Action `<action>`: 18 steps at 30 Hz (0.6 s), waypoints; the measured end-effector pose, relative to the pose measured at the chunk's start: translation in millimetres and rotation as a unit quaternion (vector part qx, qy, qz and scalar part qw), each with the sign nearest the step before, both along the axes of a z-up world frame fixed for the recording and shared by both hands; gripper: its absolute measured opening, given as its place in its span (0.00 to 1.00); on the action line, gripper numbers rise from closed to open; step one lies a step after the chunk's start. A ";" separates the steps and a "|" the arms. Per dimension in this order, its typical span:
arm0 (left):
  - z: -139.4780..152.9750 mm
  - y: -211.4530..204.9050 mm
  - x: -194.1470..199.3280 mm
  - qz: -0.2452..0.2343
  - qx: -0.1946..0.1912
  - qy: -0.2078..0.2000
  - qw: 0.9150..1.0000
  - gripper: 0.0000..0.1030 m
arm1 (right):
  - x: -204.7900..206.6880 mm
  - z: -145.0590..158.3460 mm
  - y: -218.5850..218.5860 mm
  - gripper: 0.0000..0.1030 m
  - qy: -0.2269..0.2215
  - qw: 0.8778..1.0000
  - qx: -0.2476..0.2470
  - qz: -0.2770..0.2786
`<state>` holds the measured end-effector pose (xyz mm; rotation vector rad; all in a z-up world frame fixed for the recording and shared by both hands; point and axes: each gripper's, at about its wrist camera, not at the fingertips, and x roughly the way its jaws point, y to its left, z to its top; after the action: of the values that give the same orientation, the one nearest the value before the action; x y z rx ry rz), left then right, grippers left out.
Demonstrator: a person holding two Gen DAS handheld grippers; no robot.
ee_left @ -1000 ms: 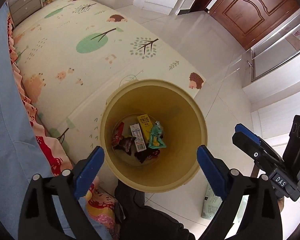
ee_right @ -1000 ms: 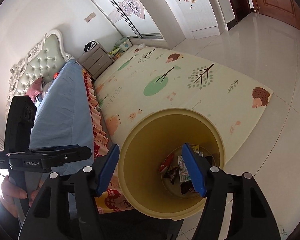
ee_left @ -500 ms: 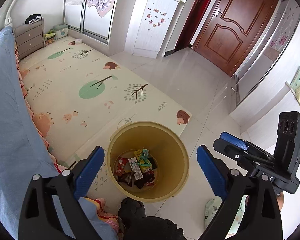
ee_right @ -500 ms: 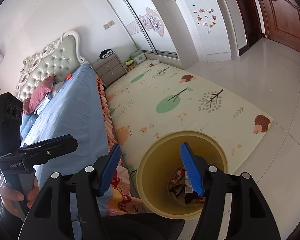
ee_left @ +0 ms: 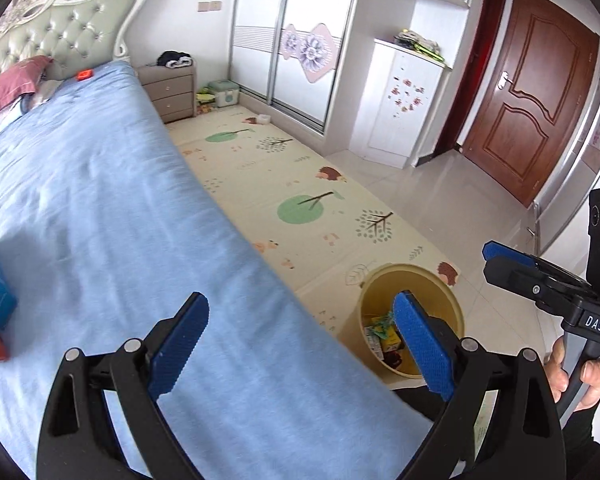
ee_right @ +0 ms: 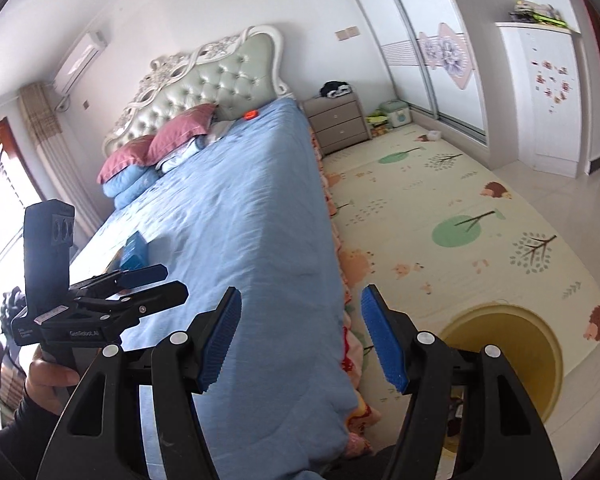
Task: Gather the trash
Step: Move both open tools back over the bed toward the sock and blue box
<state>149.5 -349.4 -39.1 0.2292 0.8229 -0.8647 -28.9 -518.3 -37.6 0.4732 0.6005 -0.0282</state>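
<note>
The left gripper (ee_left: 300,344) hangs over the near edge of the bed with the light-blue quilted cover (ee_left: 100,208), its blue-padded jaws spread wide with nothing between them. The right gripper (ee_right: 300,340) sits above the same bed's edge, jaws likewise apart and empty. The round yellow plastic bin (ee_left: 410,280) stands on the floor at the right, on the corner of the cream play mat printed with trees and hedgehogs (ee_left: 300,184), with crumpled wrappers and small cartons (ee_left: 382,334) inside. A blue box (ee_right: 134,250) lies on the bed's far left side.

Bright daylight, slight motion blur, fisheye-warped edges.
</note>
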 end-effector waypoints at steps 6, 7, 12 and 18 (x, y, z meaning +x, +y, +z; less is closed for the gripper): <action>17.0 89.6 29.5 0.078 0.002 -0.022 0.997 0.91 | 53.9 17.9 69.5 0.60 -0.011 0.996 -0.009 0.083; 18.6 103.4 34.3 0.089 0.004 -0.024 0.996 0.91 | 61.9 20.3 80.6 0.60 -0.013 0.995 -0.010 0.094; 16.2 165.5 56.2 0.147 0.019 -0.031 0.988 0.92 | 99.4 29.1 130.8 0.60 -0.015 0.988 -0.007 0.154; 0.6 209.6 86.2 0.175 0.044 -0.033 0.983 0.92 | 141.7 32.1 180.7 0.60 -0.003 0.978 -0.010 0.208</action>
<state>235.6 -139.9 -38.5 0.1817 0.8104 -0.4884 112.8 -337.6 -5.5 0.3205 0.6821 0.3644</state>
